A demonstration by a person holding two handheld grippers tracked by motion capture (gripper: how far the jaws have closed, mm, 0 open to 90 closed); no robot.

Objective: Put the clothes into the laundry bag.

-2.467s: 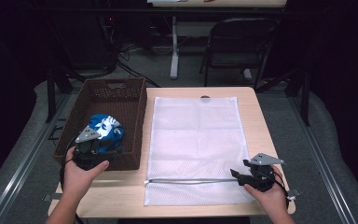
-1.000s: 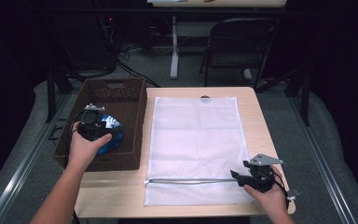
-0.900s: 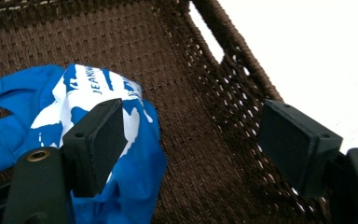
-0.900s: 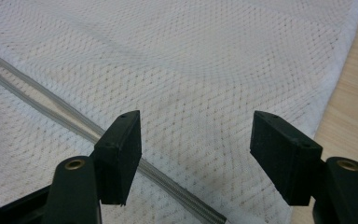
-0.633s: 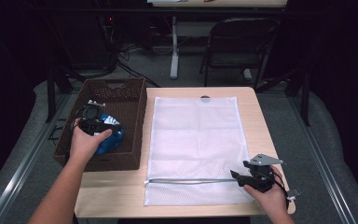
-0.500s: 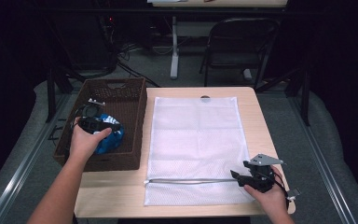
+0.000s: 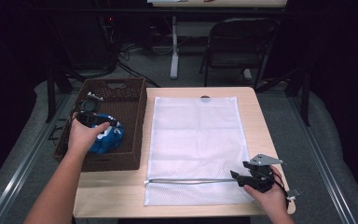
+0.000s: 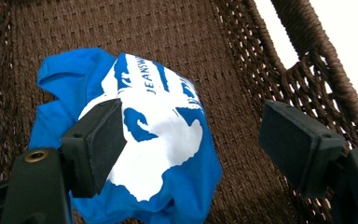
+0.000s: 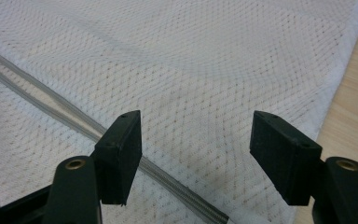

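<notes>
- Hovering my left gripper (image 8: 186, 149), jaws released, over the blue shirt (image 8: 168, 154) in the basket (image 7: 135, 100); shirt is lying below the left jaw.
- Resting my right gripper (image 9: 193, 158), jaws released, above the mesh bag (image 9: 191, 60) zipper (image 9: 168, 182) on the bench (image 7: 261, 116).

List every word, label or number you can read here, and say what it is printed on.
"JEANSW": white print panel of the blue shirt in the basket; the word runs on under a fold, so the rest is hidden.
Mesh bag: no text.
High view: nothing readable.
</notes>
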